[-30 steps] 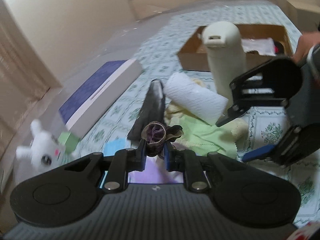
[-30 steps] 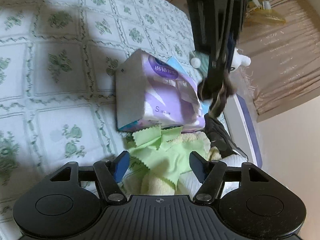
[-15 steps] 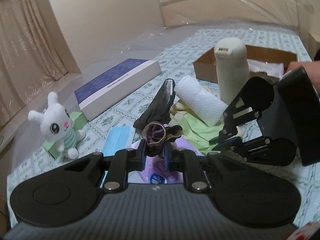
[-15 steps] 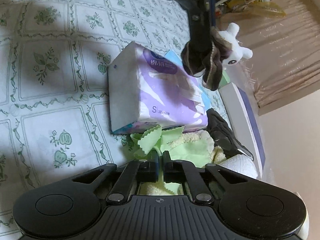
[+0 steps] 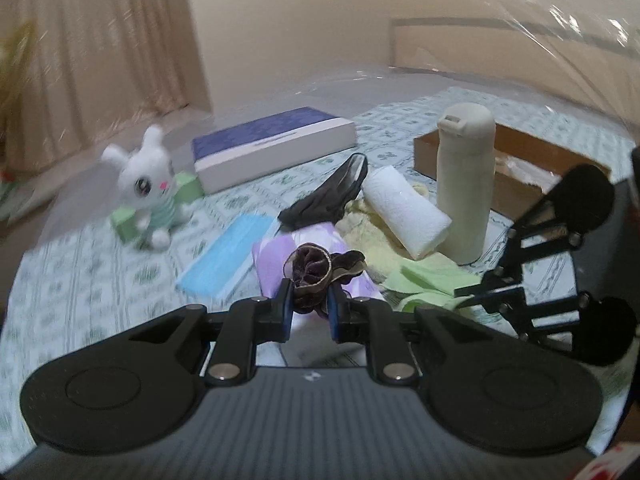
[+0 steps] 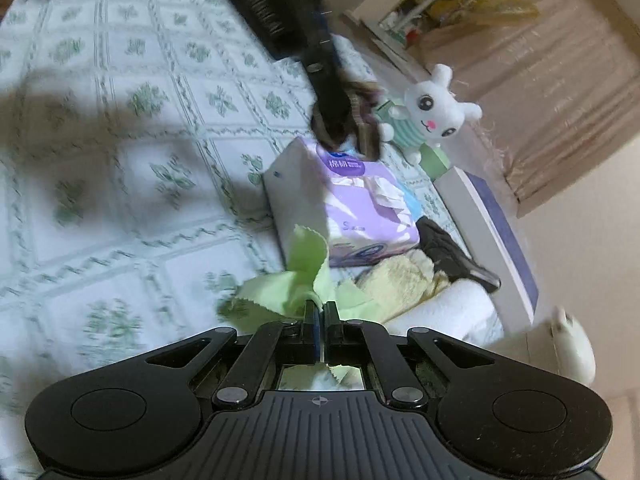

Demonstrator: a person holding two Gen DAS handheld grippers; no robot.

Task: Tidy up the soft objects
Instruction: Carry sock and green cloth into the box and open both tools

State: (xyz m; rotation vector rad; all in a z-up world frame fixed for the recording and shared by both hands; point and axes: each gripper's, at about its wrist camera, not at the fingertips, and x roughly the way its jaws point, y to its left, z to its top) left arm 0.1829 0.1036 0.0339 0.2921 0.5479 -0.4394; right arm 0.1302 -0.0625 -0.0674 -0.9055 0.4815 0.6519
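Note:
My left gripper (image 5: 309, 300) is shut on a dark purple scrunchie (image 5: 312, 270) and holds it above the purple tissue pack (image 5: 296, 252). My right gripper (image 6: 320, 316) is shut on a light green cloth (image 6: 288, 284) and lifts it off the pile; it also shows in the left wrist view (image 5: 466, 296). A yellow towel (image 6: 400, 280), a rolled white towel (image 5: 404, 208), a dark garment (image 5: 332, 196), a blue face mask (image 5: 228, 256) and a white bunny plush (image 5: 146, 184) lie on the bed.
A cream bottle (image 5: 464, 184) stands by the rolled towel. A brown cardboard box (image 5: 520, 168) is behind it. A flat blue and white box (image 5: 272, 148) lies at the back. A small green box (image 5: 188, 188) sits beside the bunny.
My right gripper has shut on the green cloth and lifted it. My left gripper has moved back and up with the scrunchie, over the tissue pack.

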